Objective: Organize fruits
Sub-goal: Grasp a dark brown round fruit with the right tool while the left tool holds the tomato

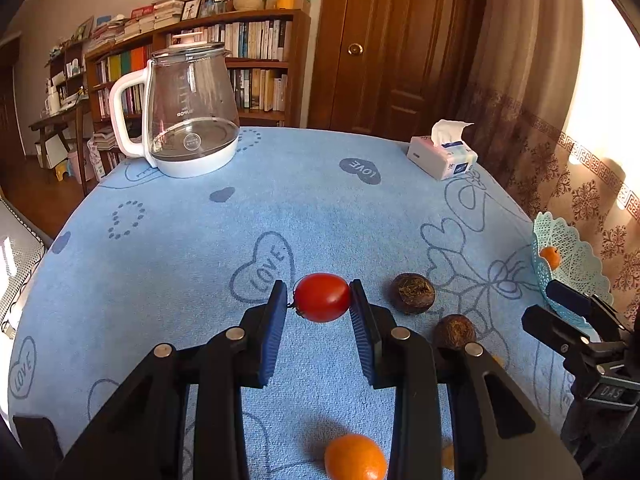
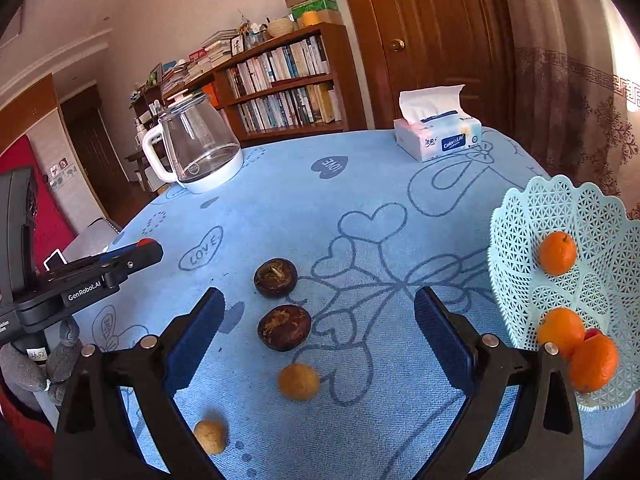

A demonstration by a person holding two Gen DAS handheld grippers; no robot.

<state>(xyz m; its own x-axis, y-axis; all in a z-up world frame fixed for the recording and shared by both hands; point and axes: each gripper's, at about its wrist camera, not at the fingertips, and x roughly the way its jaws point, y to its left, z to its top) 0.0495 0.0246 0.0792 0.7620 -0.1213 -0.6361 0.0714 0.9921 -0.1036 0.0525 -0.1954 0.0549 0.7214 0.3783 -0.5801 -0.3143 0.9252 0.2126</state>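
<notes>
My left gripper is shut on a red cherry tomato and holds it above the blue tablecloth; its shadow falls below. A small orange lies on the cloth under it. Two dark brown round fruits lie just to its right. My right gripper is open and empty above those two dark fruits. Two tan round fruits lie nearer. The pale green lattice basket at the right holds three oranges and something red.
A glass kettle stands at the far left of the table and a tissue pack at the far right. The table edge curves away on the left. A curtain hangs behind the basket.
</notes>
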